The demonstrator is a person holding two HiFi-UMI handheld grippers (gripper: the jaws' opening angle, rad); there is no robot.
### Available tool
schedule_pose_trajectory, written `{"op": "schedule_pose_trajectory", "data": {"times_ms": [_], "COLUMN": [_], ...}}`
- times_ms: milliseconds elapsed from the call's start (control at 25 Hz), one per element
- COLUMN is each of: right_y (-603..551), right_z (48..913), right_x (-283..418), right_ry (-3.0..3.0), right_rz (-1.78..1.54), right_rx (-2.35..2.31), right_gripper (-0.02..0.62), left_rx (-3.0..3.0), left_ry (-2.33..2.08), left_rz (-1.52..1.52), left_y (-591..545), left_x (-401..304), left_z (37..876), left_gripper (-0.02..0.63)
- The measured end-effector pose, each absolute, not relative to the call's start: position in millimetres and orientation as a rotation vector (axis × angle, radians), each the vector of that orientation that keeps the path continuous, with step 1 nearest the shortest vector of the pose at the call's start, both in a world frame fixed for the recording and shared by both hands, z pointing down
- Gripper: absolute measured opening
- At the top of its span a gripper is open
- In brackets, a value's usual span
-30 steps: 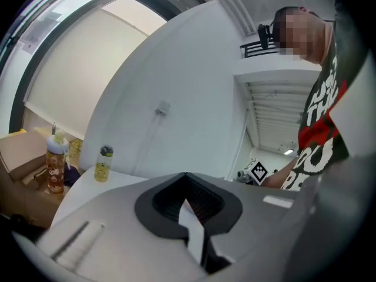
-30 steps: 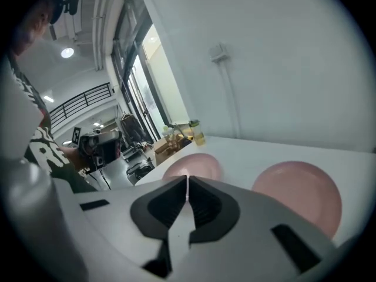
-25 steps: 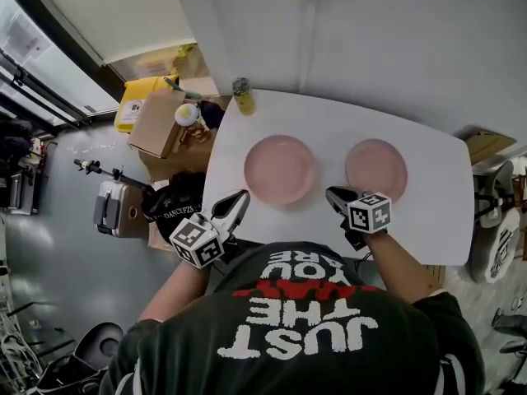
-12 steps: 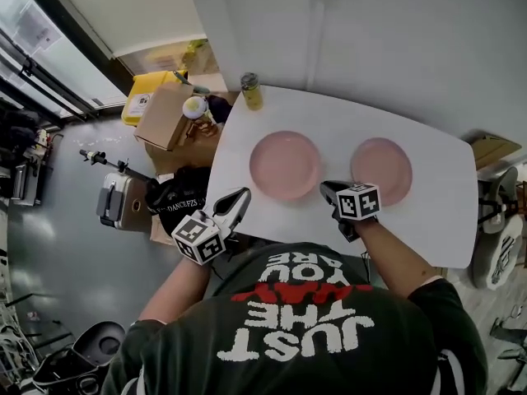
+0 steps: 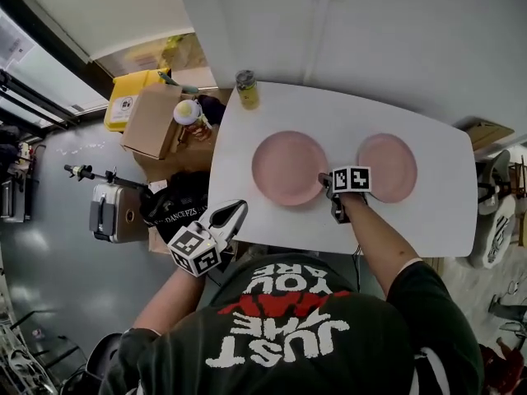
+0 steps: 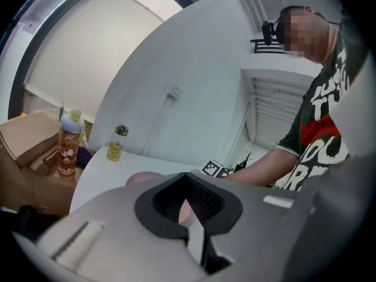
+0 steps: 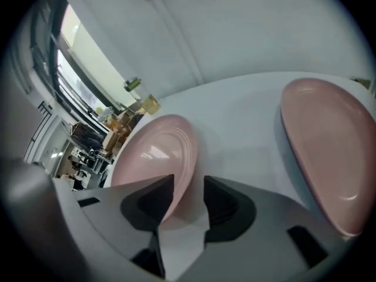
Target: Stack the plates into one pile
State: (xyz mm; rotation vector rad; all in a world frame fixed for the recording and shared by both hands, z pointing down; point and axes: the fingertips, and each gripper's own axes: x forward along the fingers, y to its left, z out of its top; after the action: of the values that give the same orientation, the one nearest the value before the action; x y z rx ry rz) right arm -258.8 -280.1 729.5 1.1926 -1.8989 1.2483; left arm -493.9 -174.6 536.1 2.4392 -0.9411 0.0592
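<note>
Now the right gripper [image 5: 324, 179], jaws just opening, loosely straddles the left plate [image 5: 284, 164] rim at 4 o'clock; the left gripper [image 5: 238, 211] is closed and empty.

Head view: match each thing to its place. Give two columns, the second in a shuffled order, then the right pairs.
1 left pink round plate
2 right pink round plate
3 yellow bottle with dark cap
4 brown cardboard box

A off the white table, to its left
B rim between the right gripper's jaws
C table's far left corner
D on the table's right half, untouched

Pairs: 1-B, 2-D, 3-C, 4-A. Those jaws have just been opening.
</note>
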Motion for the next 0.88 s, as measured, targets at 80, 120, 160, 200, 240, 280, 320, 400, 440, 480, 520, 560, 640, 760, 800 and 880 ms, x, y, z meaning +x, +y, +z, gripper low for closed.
{"op": "schedule_pose_trajectory", "data": {"times_ms": [80,120,160,200,240,280,320,400,440,480,520,560,640,760,800,880], "right_y": [-283,-285,-287,-289,-291,-292,-293,-294,-295,-295,-295,-296,-299,-309,-312,-316], "right_z": [744,746,747,747,748,748,748,747,744,741,735,729,710,677,665,645], "right_x": [-257,-256,-253,-251,-250,-251,-254,-261,-264,-266,-268,-269,-265,-240,-226,-191], "right_ry": [-1.852,-1.839,-1.829,-1.822,-1.82,-1.823,-1.829,-1.84,-1.85,-1.863,-1.881,-1.902,-1.947,-2.004,-2.015,-2.022], "right_rz": [1.28,1.289,1.301,1.317,1.343,1.379,1.425,1.503,1.518,1.524,1.528,1.533,1.546,1.547,1.546,1.542], "right_rx": [1.221,1.247,1.274,1.294,1.308,1.317,1.322,1.321,1.315,1.305,1.294,1.285,1.285,1.33,1.356,1.425], "right_gripper": [0.135,0.132,0.114,0.094,0.072,0.035,0.025,0.015,0.015,0.015,0.015,0.015,0.015,0.015,0.015,0.015], "left_rx": [2.425,2.421,2.417,2.413,2.407,2.399,2.391,2.381,2.378,2.377,2.376,2.378,2.388,2.403,2.407,2.425], "left_ry": [-0.935,-0.934,-0.934,-0.938,-0.944,-0.952,-0.961,-0.974,-0.978,-0.981,-0.983,-0.984,-0.981,-0.965,-0.957,-0.931], "left_rz": [0.073,0.076,0.076,0.074,0.071,0.069,0.068,0.065,0.062,0.058,0.054,0.05,0.045,0.037,0.035,0.032], "left_y": [-173,-171,-169,-168,-167,-165,-164,-164,-164,-164,-164,-164,-165,-170,-173,-177], "left_x": [-497,-498,-500,-502,-505,-508,-511,-515,-516,-515,-514,-513,-508,-494,-488,-474], "left_z": [542,544,545,545,546,548,550,551,550,549,548,547,543,537,534,530], "left_gripper": [0.005,0.005,0.005,0.005,0.005,0.005,0.005,0.005,0.005,0.005,0.005,0.005,0.005,0.005,0.005,0.005]}}
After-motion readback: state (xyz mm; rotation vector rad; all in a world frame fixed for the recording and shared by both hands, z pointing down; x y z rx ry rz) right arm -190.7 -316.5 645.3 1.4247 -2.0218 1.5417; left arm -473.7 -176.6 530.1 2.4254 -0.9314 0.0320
